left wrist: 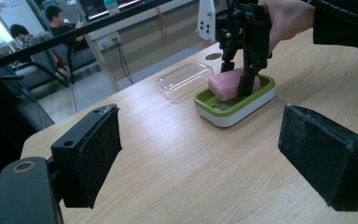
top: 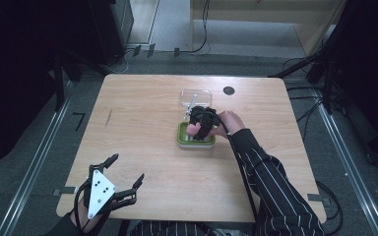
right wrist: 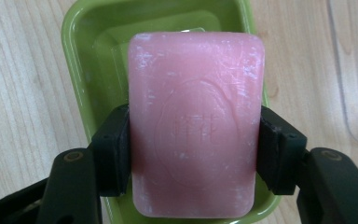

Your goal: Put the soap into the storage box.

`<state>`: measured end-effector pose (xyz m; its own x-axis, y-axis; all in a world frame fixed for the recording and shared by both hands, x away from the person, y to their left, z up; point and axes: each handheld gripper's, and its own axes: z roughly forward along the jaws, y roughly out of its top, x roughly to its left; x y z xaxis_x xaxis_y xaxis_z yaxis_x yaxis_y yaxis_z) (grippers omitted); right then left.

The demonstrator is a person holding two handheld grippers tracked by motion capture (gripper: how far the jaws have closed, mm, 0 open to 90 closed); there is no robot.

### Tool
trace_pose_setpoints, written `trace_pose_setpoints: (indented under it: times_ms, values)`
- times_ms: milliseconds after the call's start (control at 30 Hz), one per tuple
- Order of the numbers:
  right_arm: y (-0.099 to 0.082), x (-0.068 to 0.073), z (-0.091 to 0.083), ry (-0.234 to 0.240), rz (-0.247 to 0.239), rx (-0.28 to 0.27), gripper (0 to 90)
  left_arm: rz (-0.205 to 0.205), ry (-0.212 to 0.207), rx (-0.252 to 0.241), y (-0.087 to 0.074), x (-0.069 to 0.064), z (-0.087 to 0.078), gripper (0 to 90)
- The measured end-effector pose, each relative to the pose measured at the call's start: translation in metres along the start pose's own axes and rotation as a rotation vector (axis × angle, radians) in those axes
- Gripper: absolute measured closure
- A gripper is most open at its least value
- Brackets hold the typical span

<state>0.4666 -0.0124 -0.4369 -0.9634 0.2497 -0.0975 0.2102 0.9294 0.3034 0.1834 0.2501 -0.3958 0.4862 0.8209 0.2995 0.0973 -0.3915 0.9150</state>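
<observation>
Pink soap bar (right wrist: 196,123) sits clamped between the two black pads (right wrist: 114,156) of the right gripper (right wrist: 193,154), one pad on each long side, both pressed flush against the bar. Bar has an embossed oval stamp on top; characters inside are too soft to read. Bar is over the green soap dish (right wrist: 77,70), directly above the dish's inner tray. From the left gripper view the bar looks tilted, one end lower inside the dish; contact with the tray is probably there but can't be confirmed from these angles.

In the high view the right gripper (top: 197,129) points down onto the dish (top: 183,139), person's right hand (top: 231,122) just behind it, striped sleeve (top: 270,182) running back to the near table edge.

Dish: green upper, white base, standing flat on the wooden table (top: 142,113), roughly mid-table. Clear plastic lid (top: 196,97) lies on the table just beyond the dish, on its far side, close to it but not on it. Small dark round disc (top: 229,90) is set in the tabletop past the lid, near the far edge.

Left gripper (top: 125,174) rests well apart from the dish, at the near left corner of the table, jaws spread wide with nothing between the pads (left wrist: 95,149). Grey three-cornered plate (top: 100,189) on top of it.
</observation>
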Motion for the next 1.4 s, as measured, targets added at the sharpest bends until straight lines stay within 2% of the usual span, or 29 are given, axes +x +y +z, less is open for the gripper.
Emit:
trace_pose_setpoints:
  times_ms: [933,1167,1400]
  values:
    - [-0.0002,0.0006,0.0060,-0.011,-0.007,-0.006,38.7,0.002,0.000,0.002,0.0000,-0.0002,0.0000,13.3]
    - [-0.0006,0.0010,0.0070,0.000,0.007,0.006,38.6,0.001,0.000,0.000,0.0000,-0.0004,0.0002,13.3]
    - [-0.0004,0.0011,0.0049,0.000,0.010,-0.013,37.8,0.002,0.000,0.001,0.0000,-0.0005,0.0002,13.3]
